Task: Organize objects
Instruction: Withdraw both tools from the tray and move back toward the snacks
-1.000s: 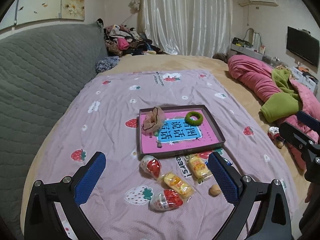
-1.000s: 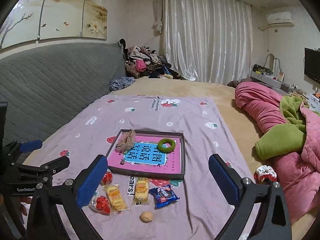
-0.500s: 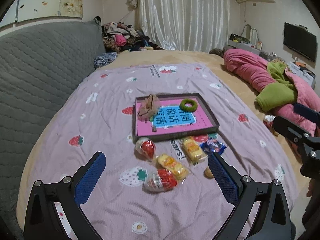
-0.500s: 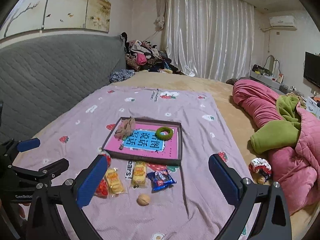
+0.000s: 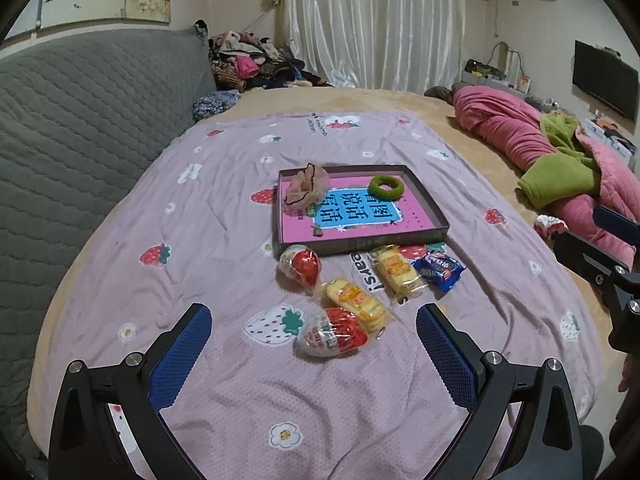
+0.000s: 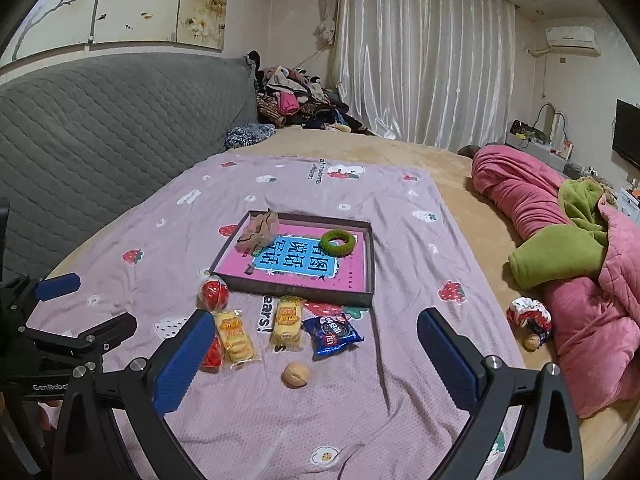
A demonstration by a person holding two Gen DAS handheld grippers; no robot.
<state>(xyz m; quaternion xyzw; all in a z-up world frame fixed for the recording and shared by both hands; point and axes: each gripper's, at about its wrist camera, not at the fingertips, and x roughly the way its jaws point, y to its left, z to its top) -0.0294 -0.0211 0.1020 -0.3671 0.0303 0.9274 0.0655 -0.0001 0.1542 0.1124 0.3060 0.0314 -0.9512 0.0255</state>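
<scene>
On the lilac strawberry-print blanket (image 6: 400, 216) spread over the bed lie six loose things just in front of the tray: two red-and-white egg-shaped packets (image 5: 301, 264) (image 5: 332, 334), two yellow cake packets (image 6: 287, 322) (image 6: 234, 334), one blue cookie packet (image 6: 332, 334) and one walnut (image 6: 295, 375). The shallow dark tray (image 6: 370, 264), with a pink and blue printed bottom, holds two hair ties: a beige frilly scrunchie (image 6: 259, 232) at its far left corner and a green ring scrunchie (image 6: 338, 243) at its far right. The left gripper (image 5: 314, 354) and right gripper (image 6: 312, 364) each hover above the snacks with fingers spread wide and holding nothing.
</scene>
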